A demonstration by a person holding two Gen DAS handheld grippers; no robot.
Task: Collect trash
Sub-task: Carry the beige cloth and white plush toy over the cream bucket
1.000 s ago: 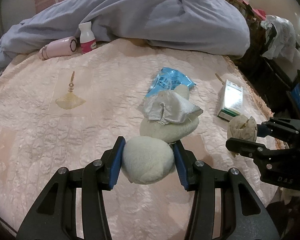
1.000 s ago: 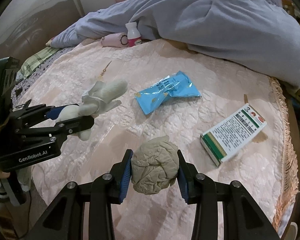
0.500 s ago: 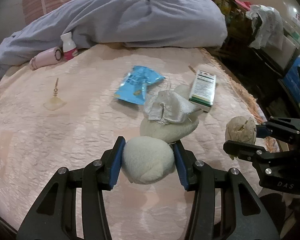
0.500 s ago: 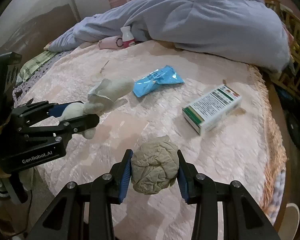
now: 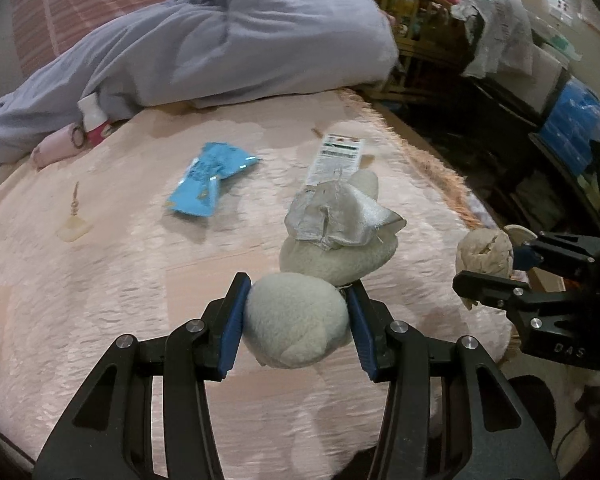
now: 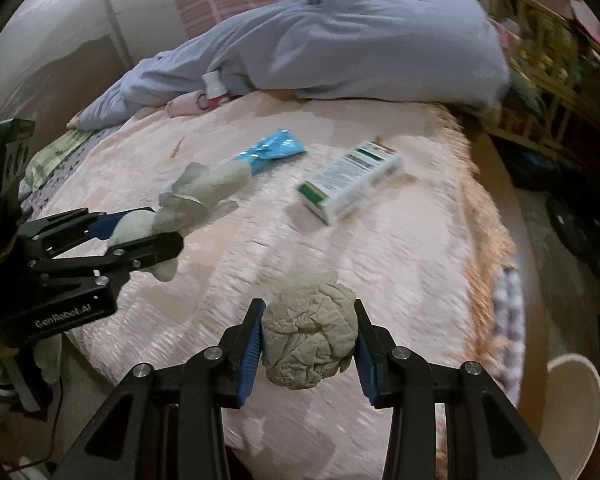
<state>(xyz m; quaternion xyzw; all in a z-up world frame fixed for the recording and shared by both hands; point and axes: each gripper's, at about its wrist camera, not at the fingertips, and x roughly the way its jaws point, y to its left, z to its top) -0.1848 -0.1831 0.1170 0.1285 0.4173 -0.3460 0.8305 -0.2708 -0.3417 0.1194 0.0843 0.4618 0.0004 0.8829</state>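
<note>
My left gripper point(image 5: 296, 322) is shut on a soft cream plush thing point(image 5: 296, 332) with a silvery ribbon point(image 5: 340, 220), held above the pink bedspread point(image 5: 100, 300). In the right wrist view that same left gripper point(image 6: 140, 232) shows at the left with the plush thing point(image 6: 204, 192) sticking out. My right gripper point(image 6: 308, 344) is shut on a crumpled beige paper ball point(image 6: 310, 344), which also shows at the right of the left wrist view as the paper ball point(image 5: 484, 256). On the bedspread lie a blue wrapper point(image 5: 208, 176) and a green-and-white box point(image 6: 352, 186).
A lilac duvet point(image 5: 240, 40) is heaped along the far side of the bed. A pink bottle point(image 5: 60, 144) and a small white bottle point(image 6: 214, 84) rest against it. Beyond the fringed bed edge point(image 6: 484, 216) are wooden furniture and clutter. A pale round bin rim point(image 6: 572, 408) shows at lower right.
Both grippers have swung sideways towards the fringed edge of the bed, still holding their loads. The wrapper and box have slid left in both views, and the pale bin has come into sight.
</note>
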